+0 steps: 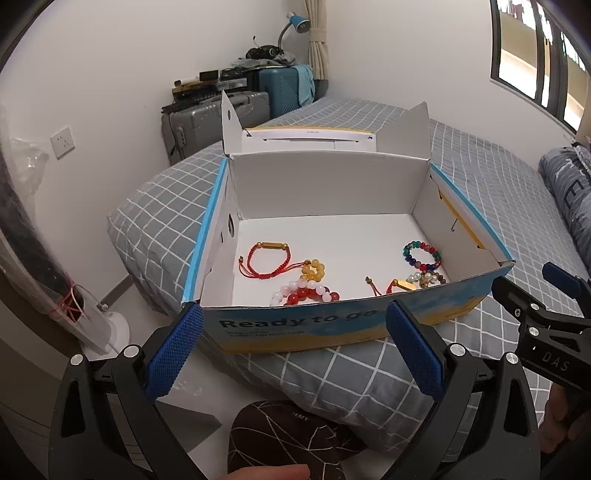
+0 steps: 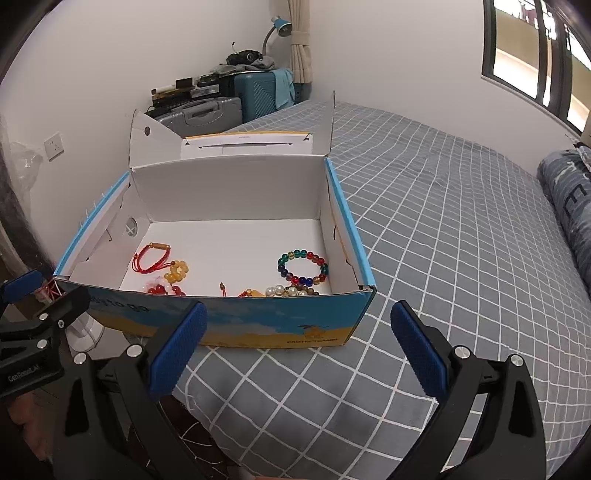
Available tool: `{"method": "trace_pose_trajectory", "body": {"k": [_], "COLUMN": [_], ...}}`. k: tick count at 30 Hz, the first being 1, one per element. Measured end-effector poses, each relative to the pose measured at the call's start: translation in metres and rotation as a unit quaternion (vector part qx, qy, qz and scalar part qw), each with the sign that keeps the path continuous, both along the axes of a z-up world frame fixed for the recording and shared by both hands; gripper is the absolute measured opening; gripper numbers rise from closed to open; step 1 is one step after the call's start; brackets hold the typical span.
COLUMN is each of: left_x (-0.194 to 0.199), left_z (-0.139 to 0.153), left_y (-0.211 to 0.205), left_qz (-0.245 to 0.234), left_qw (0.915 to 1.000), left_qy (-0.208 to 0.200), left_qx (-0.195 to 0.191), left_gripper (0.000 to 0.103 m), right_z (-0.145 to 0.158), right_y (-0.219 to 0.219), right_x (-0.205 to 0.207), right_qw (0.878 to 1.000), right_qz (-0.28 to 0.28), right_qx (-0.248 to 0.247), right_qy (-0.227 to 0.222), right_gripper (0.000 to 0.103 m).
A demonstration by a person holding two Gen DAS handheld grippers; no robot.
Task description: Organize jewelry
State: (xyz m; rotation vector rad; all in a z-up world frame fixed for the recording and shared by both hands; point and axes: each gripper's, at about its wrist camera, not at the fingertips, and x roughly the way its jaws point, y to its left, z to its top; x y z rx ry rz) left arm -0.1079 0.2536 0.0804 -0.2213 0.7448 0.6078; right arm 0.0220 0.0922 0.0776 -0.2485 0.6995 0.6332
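Left wrist view: the left gripper (image 1: 293,325) hangs released in front of the near wall of the cardboard box (image 1: 325,325), its blue pads (image 1: 173,354) spread wide with nothing between them, and at the right edge the right gripper (image 1: 554,291) shows only in part. In the right wrist view the right gripper (image 2: 297,328) is likewise released and empty, pads apart before the box's near right corner, and part of the left gripper (image 2: 26,291) shows at the left edge. The box sits open on the grey checked bed (image 2: 443,229), near the bed's left edge, lid flaps standing up at the far side. On the box floor, along the near wall, lie a red and white bead bracelet (image 1: 306,293), a second red cord piece with a gold tube (image 1: 397,285) and a pearl bead cluster (image 1: 424,277). Beyond them a yellow bead bracelet (image 1: 314,270) touches the red and white one, a red cord bracelet (image 1: 267,256) lies toward the left wall, and a multicoloured bead bracelet (image 2: 303,267) lies near the right wall. Past the bed, suitcases (image 1: 221,114) stand against the far wall beside a blue lamp (image 1: 297,21).
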Motion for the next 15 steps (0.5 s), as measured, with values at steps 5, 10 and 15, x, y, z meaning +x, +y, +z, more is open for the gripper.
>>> {"method": "trace_pose_trajectory", "body": {"k": [5,10,15], "left_x": [0.0,-0.0007,-0.0004], "left_z": [-0.0015,-0.0011,-0.0006], "left_y": [0.0015,0.0033,0.002], "left_qz": [0.004,0.003,0.005], "left_qw": [1.0,1.0,1.0], "left_qy": [-0.001,-0.002,-0.003], "left_qx": [0.003,-0.005,-0.002], "left_gripper": [0.097,0.097,0.097], "right_z": [-0.0002,0.0009,0.0017], "right_y": [0.0008,0.0016,0.0004], "right_x": [-0.0004,-0.0002,-0.0004], "right_qw": [1.0,1.0,1.0], "right_qz": [0.002,0.004,0.007], "right_qx": [-0.002,-0.001,0.006], "right_qy": [-0.002,-0.001,0.0], "right_gripper": [0.095,0.095,0.095]}}
